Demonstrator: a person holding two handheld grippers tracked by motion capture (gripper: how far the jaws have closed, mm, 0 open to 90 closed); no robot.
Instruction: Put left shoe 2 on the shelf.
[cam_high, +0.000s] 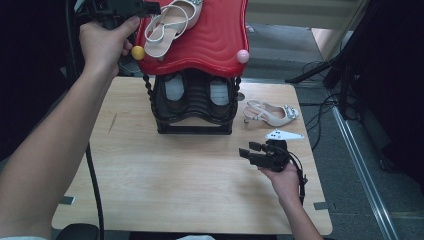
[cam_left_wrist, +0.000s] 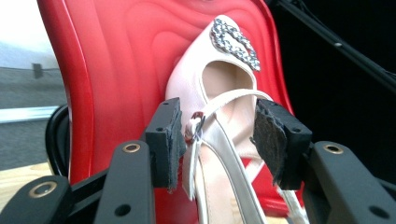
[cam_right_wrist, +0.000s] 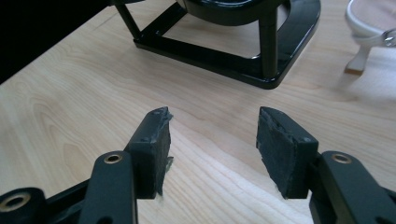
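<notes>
A cream slingback shoe (cam_high: 167, 27) with a jewelled buckle lies on the red top tray (cam_high: 215, 35) of a shoe rack. My left gripper (cam_high: 150, 8) is up at the tray's left corner. In the left gripper view its jaws (cam_left_wrist: 217, 140) stand open on either side of the shoe's heel strap (cam_left_wrist: 219, 93), and the right pad is clear of it. The matching shoe (cam_high: 272, 114) lies on the table to the right of the rack. My right gripper (cam_high: 250, 149) hovers open over the table in front of that shoe, nothing between its pads (cam_right_wrist: 212, 135).
The black lower tier (cam_high: 192, 100) holds a pair of dark shoes. Yellow (cam_high: 138, 52) and pink (cam_high: 242, 56) knobs cap the red tray's front corners. The rack's base (cam_right_wrist: 224, 51) is ahead of my right gripper. Bare wooden table (cam_high: 175, 175) lies in front.
</notes>
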